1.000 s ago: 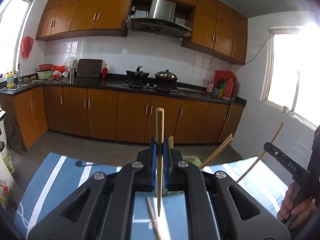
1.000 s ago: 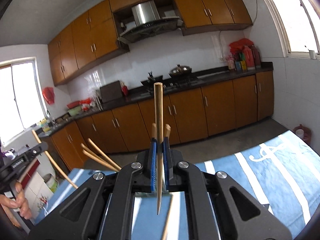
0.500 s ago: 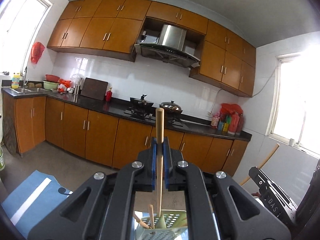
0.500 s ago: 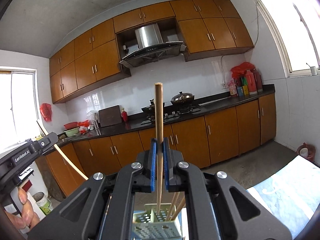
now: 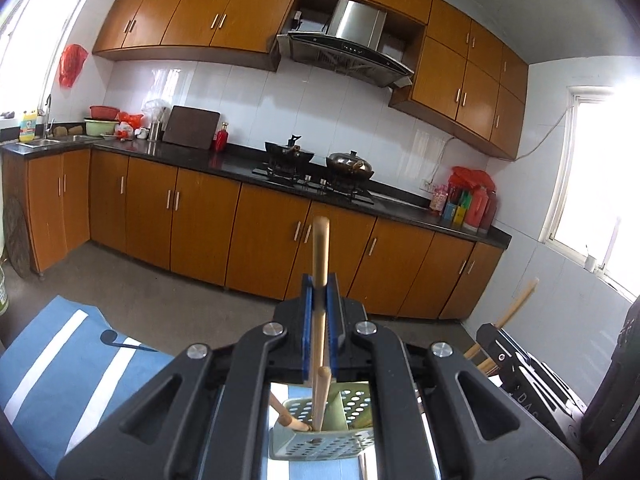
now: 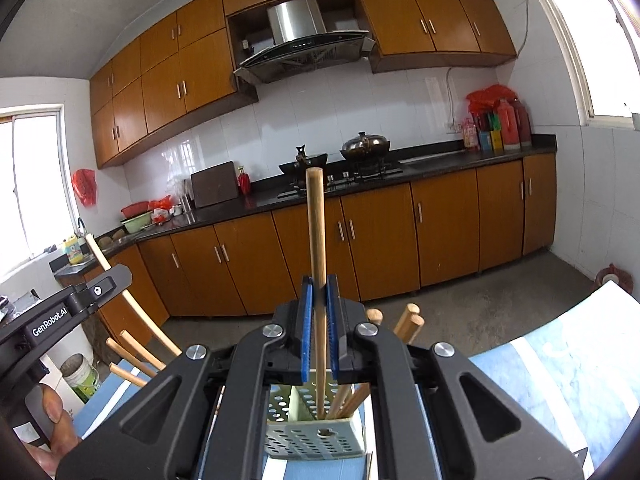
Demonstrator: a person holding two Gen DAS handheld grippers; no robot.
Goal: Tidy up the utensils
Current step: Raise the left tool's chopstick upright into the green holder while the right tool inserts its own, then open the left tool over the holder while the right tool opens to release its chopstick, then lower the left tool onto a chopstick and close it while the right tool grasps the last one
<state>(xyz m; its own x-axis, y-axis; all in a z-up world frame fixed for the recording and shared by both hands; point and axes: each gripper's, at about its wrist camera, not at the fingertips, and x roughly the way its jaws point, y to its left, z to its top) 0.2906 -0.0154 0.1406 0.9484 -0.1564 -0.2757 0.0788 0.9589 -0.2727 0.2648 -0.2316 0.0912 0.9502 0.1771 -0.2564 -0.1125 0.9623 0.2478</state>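
Left gripper (image 5: 319,300): fingers clamped on 1 wooden chopstick (image 5: 320,264), tip inside the holder.
Right gripper (image 6: 319,296): clamped on another chopstick (image 6: 316,240), tip inside too.
Holder (image 6: 316,440): green perforated plastic, divided.
Progress: several round chopsticks already stand inside; these 2 await release.

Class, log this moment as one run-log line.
left tongs: shut on chopstick | right tongs: shut on chopstick | both tips inside green perforated holder | not released
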